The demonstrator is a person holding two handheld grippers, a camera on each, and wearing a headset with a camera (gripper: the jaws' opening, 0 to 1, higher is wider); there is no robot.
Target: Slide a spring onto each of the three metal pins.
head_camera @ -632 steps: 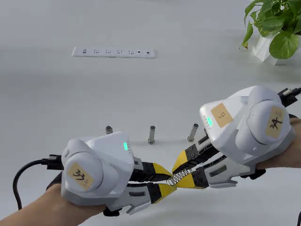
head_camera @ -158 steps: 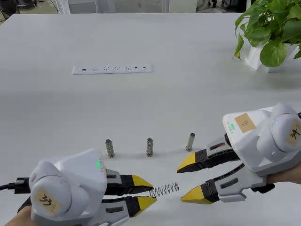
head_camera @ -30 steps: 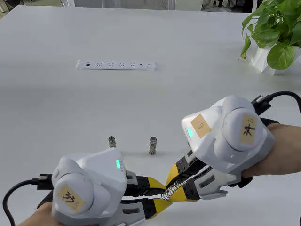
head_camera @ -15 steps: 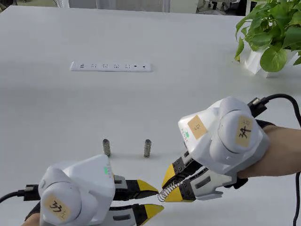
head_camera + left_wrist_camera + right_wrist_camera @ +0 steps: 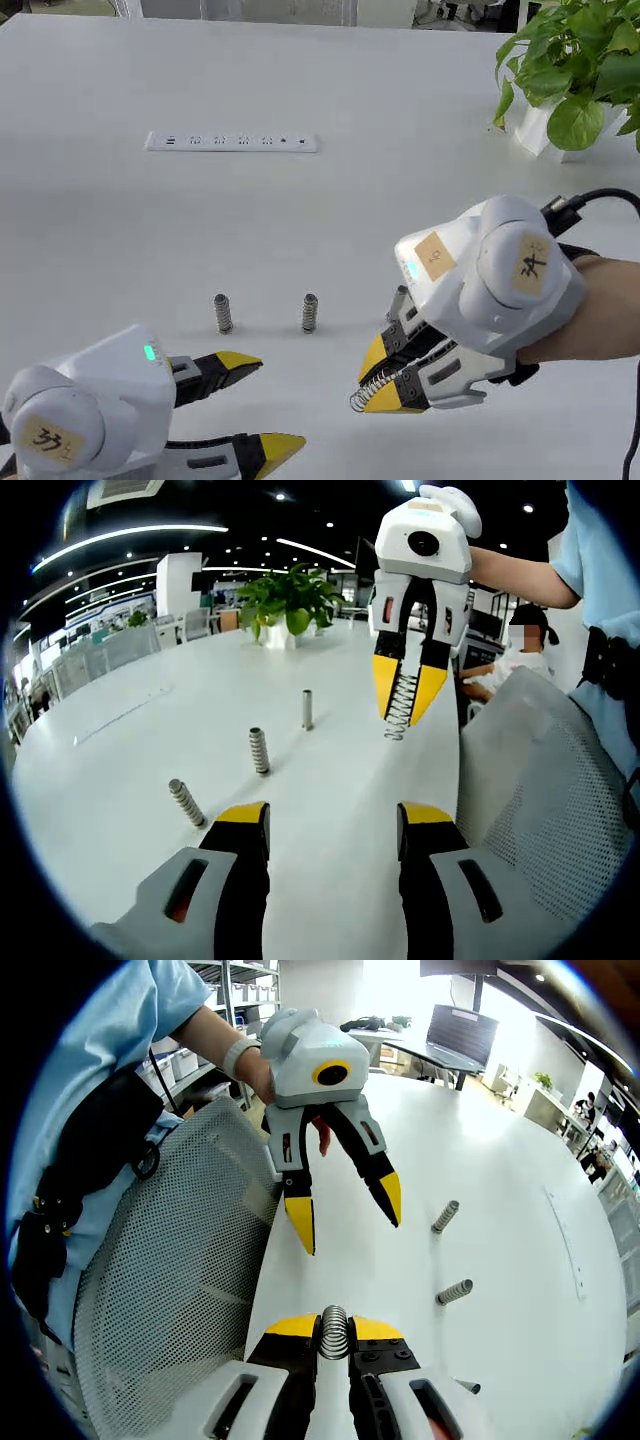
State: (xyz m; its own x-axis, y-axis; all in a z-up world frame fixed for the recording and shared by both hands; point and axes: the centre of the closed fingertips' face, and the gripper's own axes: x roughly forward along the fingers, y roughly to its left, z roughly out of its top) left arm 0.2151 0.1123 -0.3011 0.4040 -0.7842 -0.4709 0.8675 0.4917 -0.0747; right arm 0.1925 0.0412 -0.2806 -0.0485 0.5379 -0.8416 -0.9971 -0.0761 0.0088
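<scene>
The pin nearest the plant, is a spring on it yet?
Not yet, it is bare. The pin is smooth metal; the right gripper holds a spring.

A white power strip (image 5: pixel 232 142) lies on the white table (image 5: pixel 120 230), with a potted plant (image 5: pixel 565 60) well to its right.

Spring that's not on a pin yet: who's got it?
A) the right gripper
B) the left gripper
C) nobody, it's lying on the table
A: the spring is pinched between the yellow tips of the right gripper, while the left gripper is wide open with nothing in it.
</scene>
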